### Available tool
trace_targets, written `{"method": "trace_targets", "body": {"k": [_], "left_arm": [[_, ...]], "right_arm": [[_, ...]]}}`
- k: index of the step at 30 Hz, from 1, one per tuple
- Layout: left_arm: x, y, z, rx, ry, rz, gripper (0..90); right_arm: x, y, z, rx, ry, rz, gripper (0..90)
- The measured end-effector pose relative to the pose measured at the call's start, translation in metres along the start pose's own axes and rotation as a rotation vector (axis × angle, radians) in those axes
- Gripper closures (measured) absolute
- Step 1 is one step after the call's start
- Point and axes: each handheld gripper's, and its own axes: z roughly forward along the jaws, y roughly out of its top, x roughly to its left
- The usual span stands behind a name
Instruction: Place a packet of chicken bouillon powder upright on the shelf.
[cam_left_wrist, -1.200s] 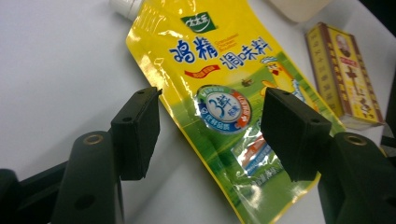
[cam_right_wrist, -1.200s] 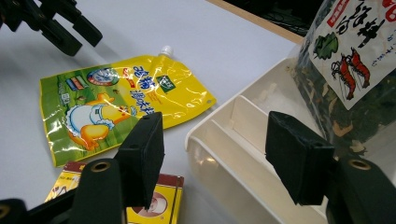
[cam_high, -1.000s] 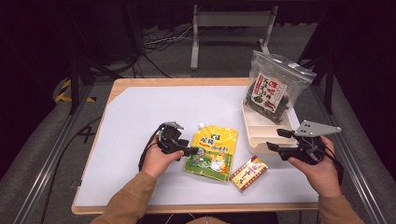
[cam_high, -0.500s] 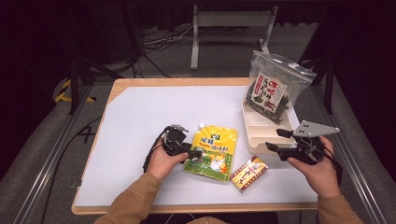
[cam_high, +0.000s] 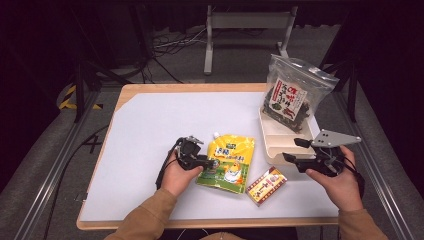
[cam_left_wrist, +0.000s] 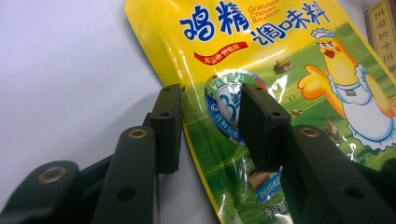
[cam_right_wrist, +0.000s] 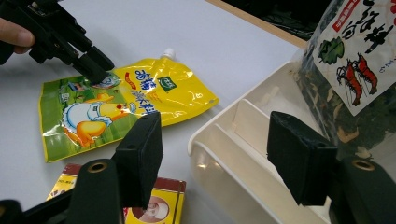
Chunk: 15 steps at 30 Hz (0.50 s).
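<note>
A yellow and green chicken-bouillon pouch (cam_high: 227, 162) lies flat on the white table, its spout pointing away from the person. My left gripper (cam_high: 212, 162) lies low at the pouch's left side. In the left gripper view its jaws have just been closing and straddle the left edge of the pouch (cam_left_wrist: 289, 70), one pad beside it and one over it, with a gap still between them. My right gripper (cam_high: 292, 150) hovers open beside the white tray (cam_high: 270, 145) with nothing between its jaws. The right gripper view shows the pouch (cam_right_wrist: 130, 100) and the left gripper (cam_right_wrist: 95, 70) on it.
A clear bag of dried seaweed (cam_high: 290, 95) stands in the far end of the divided tray. A small red and yellow box (cam_high: 266, 186) lies near the table's front edge, right of the pouch. Open white tabletop stretches to the left and back.
The left gripper has slid a little right onto the pouch's left edge and its jaws have narrowed. The right gripper has held still.
</note>
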Motion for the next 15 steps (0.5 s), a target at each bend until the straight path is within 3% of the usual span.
{"method": "trace_targets", "body": {"k": [4,7,15], "left_arm": [[-0.0009,-0.001,0.001,-0.009,0.003,0.001,67.7],[-0.0031,-0.0021,0.004,-0.013,-0.026,-0.004,77.0],[-0.0053,-0.0038,0.0039,-0.028,-0.014,0.026,80.5]], "right_arm": [[0.0005,-0.0002,0.0012,0.002,0.004,-0.001,36.0],[0.0012,0.0002,0.0027,0.003,0.006,-0.003,36.0],[0.0029,0.0011,0.0046,0.005,0.012,-0.008,36.0]]}}
